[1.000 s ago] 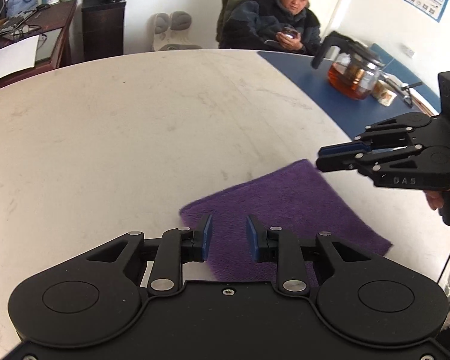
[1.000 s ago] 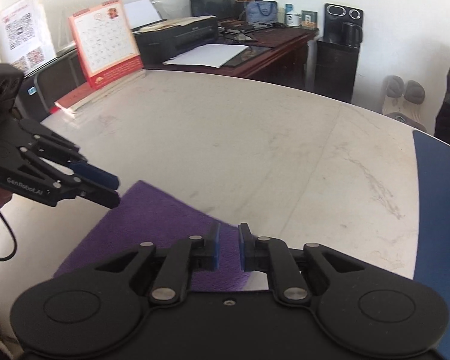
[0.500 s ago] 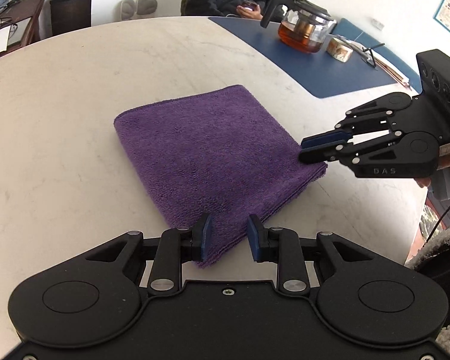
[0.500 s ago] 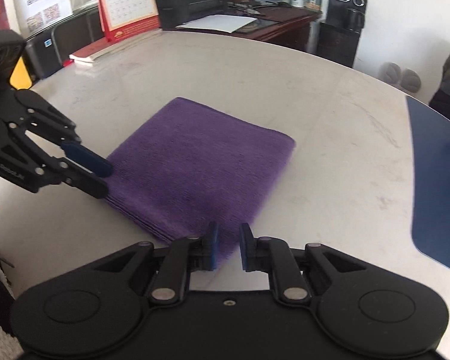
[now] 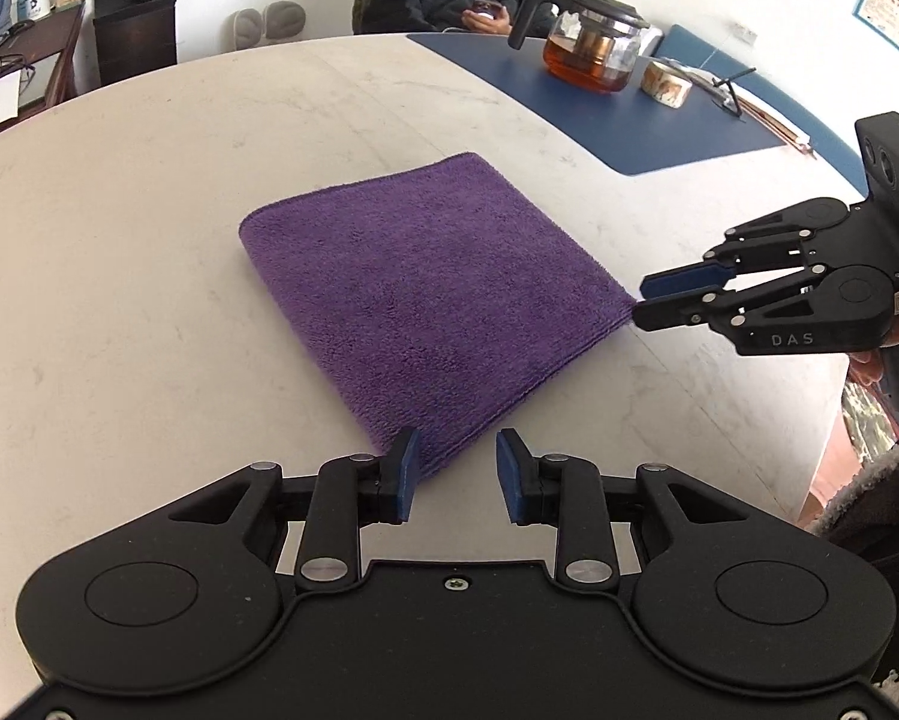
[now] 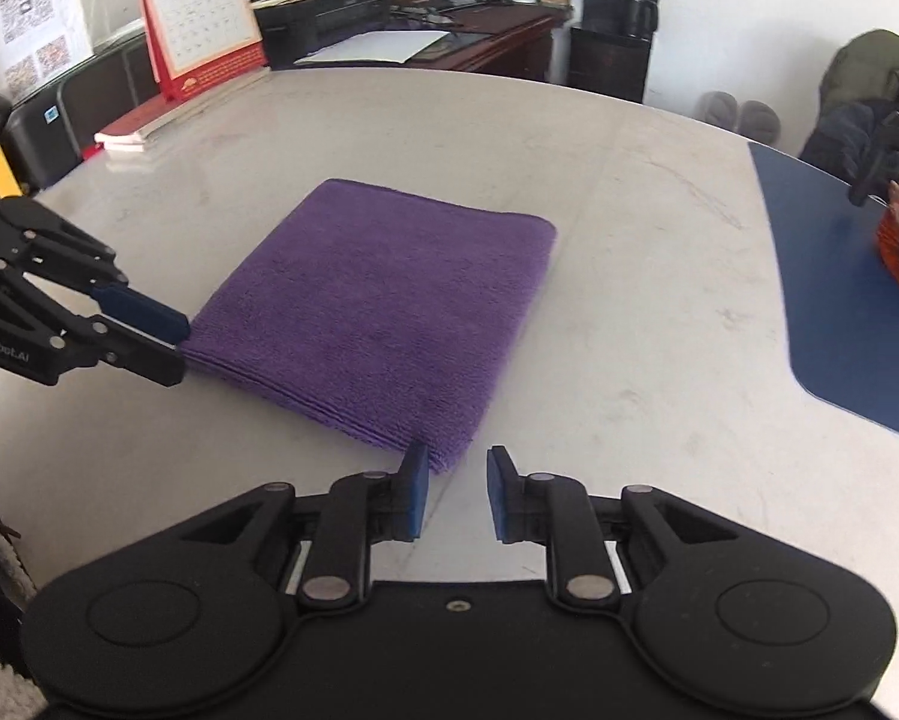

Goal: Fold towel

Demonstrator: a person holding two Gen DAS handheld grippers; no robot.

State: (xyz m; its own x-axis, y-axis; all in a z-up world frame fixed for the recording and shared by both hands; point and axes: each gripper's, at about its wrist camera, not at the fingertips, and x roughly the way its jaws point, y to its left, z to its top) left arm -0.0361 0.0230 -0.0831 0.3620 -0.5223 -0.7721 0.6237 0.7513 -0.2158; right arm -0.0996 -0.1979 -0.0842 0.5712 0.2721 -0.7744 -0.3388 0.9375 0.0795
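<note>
Purple towel (image 5: 425, 294) lies flat on the pale round table (image 5: 149, 252), folded into a neat stack, layered edges facing the person.

Left gripper (image 5: 456, 474): jaws narrowly apart, nothing between the pads, just off the near left corner. Right gripper (image 6: 456, 492): jaws have just been opening, a narrow gap, empty, at the near right corner. Both look freshly let go; the fold reads as finished.

Room: bare tabletop all round the towel. Glass teapot (image 5: 590, 42) sits on the blue mat (image 5: 677, 126), well apart.
</note>
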